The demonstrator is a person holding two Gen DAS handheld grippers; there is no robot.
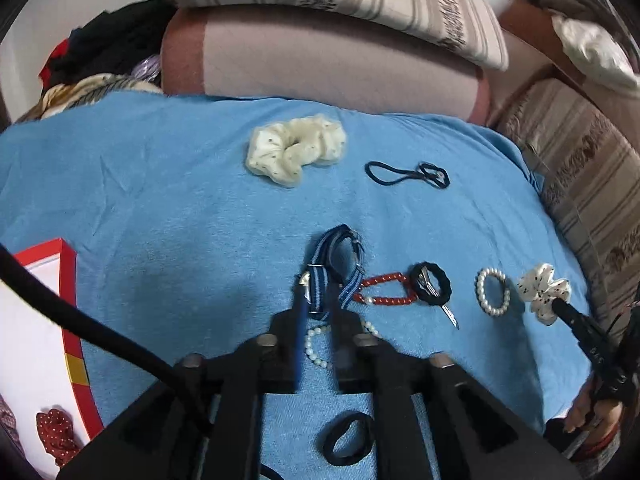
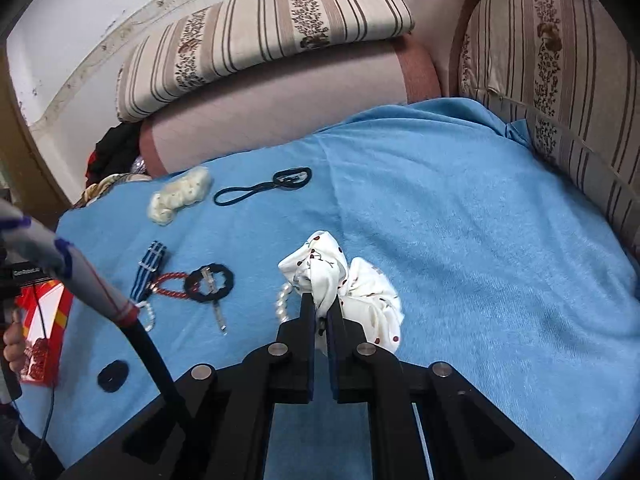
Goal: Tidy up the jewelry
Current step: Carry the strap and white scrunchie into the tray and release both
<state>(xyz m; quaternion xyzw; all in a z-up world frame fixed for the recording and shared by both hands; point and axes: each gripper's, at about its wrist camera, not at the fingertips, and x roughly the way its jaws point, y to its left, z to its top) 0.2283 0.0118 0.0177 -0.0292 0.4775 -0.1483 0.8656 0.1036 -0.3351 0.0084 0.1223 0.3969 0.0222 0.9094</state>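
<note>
On the blue blanket [image 1: 180, 200] lies a blue striped strap [image 1: 332, 260], its near end between the fingertips of my left gripper [image 1: 320, 310]. The jaws stand apart with a visible gap, and a pearl bracelet [image 1: 314, 344] shows through it. My right gripper [image 2: 320, 300] is shut on a white scrunchie with red dots [image 2: 360, 288], bunching its fabric; in the left wrist view this gripper [image 1: 558, 304] holds the scrunchie [image 1: 540, 288] at the far right. A red-rimmed box [image 1: 70, 300] at the left edge holds a red dotted scrunchie [image 1: 56, 432].
Also on the blanket: a cream scrunchie [image 1: 296, 148], thin black hair ties [image 1: 404, 174], a red bead bracelet [image 1: 384, 290], a black scalloped tie with a hair clip [image 1: 432, 284], a second pearl bracelet [image 1: 493, 292], a black tie [image 1: 348, 436]. Striped cushions [image 2: 260, 24] border the back and right.
</note>
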